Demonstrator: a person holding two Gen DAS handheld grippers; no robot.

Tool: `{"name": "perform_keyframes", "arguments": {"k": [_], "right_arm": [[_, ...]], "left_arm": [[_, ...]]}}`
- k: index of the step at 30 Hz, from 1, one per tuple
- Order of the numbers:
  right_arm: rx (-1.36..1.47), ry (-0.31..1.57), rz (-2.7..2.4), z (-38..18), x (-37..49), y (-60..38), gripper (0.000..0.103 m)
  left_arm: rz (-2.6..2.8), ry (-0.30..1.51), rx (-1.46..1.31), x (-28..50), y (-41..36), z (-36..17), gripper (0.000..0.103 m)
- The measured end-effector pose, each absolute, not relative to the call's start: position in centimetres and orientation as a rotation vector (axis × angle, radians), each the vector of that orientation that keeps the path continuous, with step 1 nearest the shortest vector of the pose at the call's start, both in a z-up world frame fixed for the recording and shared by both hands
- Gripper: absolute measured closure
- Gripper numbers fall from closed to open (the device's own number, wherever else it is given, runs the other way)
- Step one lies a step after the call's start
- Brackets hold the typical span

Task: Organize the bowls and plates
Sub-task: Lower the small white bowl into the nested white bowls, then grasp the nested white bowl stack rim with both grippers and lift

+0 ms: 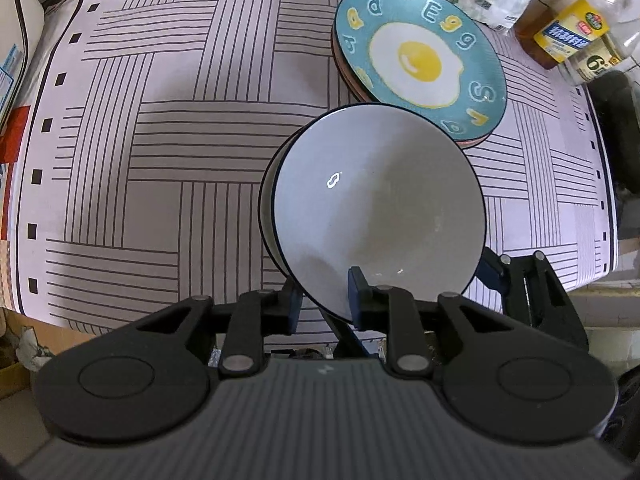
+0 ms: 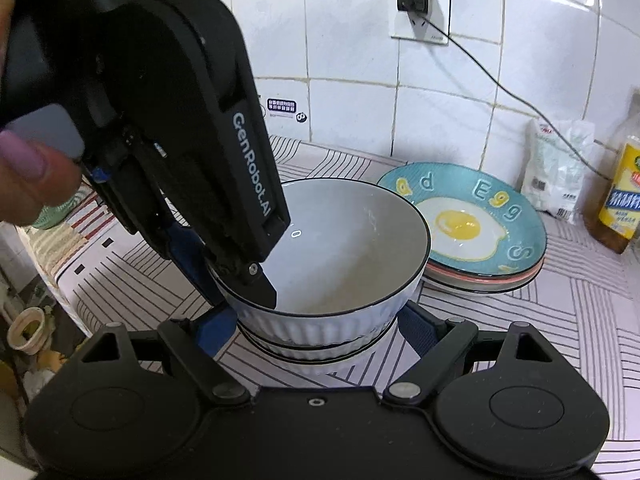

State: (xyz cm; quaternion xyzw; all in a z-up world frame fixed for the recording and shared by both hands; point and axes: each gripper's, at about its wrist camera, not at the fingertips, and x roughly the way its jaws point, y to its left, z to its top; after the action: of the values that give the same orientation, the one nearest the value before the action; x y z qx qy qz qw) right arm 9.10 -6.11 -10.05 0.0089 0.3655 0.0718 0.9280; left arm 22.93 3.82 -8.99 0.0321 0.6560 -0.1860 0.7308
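A white ribbed bowl [image 1: 380,208] with a dark rim is nested in other bowls; the stack shows in the right wrist view [image 2: 344,248]. My left gripper [image 1: 326,300] is shut on the top bowl's near rim, one finger inside and one outside, seen from the right wrist view [image 2: 244,276]. My right gripper [image 2: 316,332] is open, its blue fingers on either side of the stack's lower part. A teal fried-egg plate [image 1: 416,56] tops a plate stack [image 2: 480,276] behind the bowls.
The striped cloth [image 1: 160,140] covers the counter. An oil bottle [image 2: 624,184] and a white bag [image 2: 560,168] stand at the back right by the tiled wall. A cable [image 2: 500,80] hangs from a wall socket.
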Motion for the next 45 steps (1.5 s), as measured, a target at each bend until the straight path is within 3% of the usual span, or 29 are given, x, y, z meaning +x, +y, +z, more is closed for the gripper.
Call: {"name": "perform_keyframes", "arguments": {"k": [14, 41, 45], "right_arm": [[0.000, 0.783, 0.261, -9.5, 10.3, -7.3, 0.010], [0.051, 0.661, 0.239, -10.1, 7.7, -7.8, 0.011], [0.032, 0.661, 0.228, -10.3, 7.2, -7.9, 0.011]], "left_arm": [[-0.376, 1.444, 0.065, 23.5, 4.0, -9.0, 0.079], [-0.398, 1.231, 0.113, 21.3, 5.1, -11.2, 0.078], [-0.402, 1.187, 0.110, 21.1, 5.5, -10.7, 0.067]]}}
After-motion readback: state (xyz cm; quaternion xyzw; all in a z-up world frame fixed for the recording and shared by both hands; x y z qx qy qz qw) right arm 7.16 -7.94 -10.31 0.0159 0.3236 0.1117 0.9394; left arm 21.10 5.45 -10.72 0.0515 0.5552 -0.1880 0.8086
